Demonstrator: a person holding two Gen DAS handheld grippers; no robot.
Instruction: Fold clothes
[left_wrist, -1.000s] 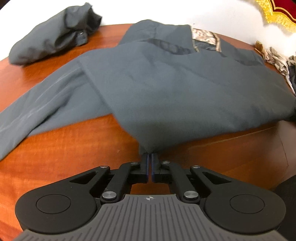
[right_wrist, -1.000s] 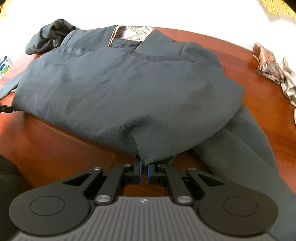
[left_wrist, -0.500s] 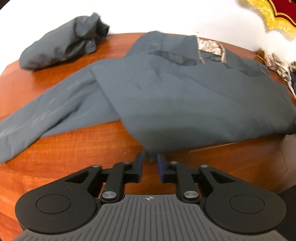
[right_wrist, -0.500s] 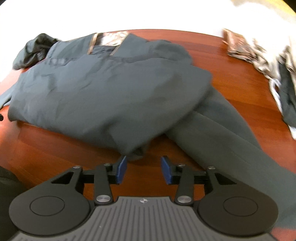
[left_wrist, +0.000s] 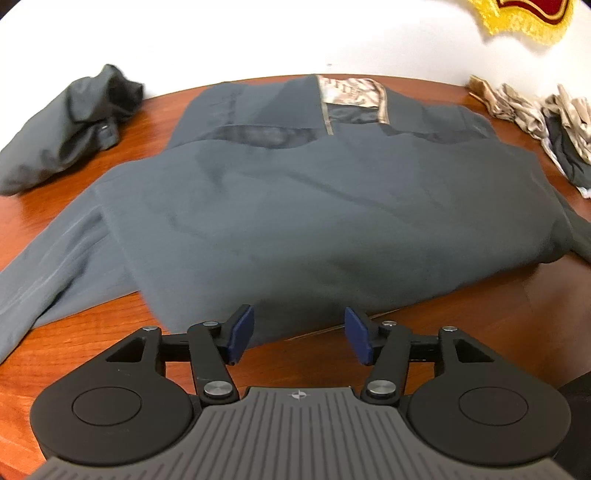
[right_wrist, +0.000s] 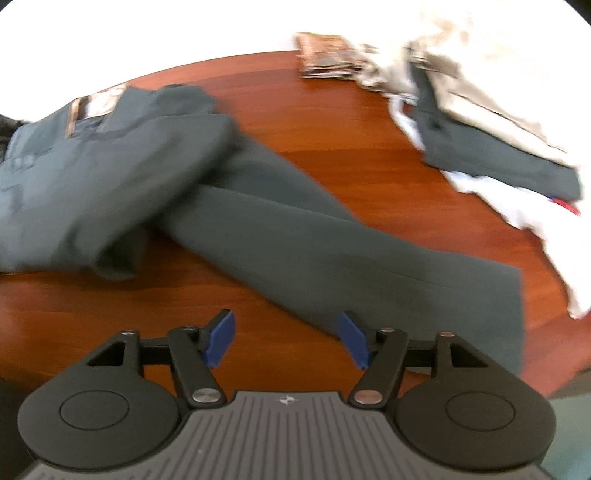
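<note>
Both claws have just been opening, nothing between them: left gripper (left_wrist: 299, 334) faces the grey jacket (left_wrist: 314, 206) folded on the wooden table (left_wrist: 92, 354); only the right gripper (right_wrist: 283, 339) view shows its sleeve (right_wrist: 351, 254) and the clothes pile (right_wrist: 480, 122)

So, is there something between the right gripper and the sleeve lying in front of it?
Nothing visible. The right gripper, jaws just opened and empty, faces the jacket's sleeve on the bare wooden table. The clothes pile lies farther off.
</note>
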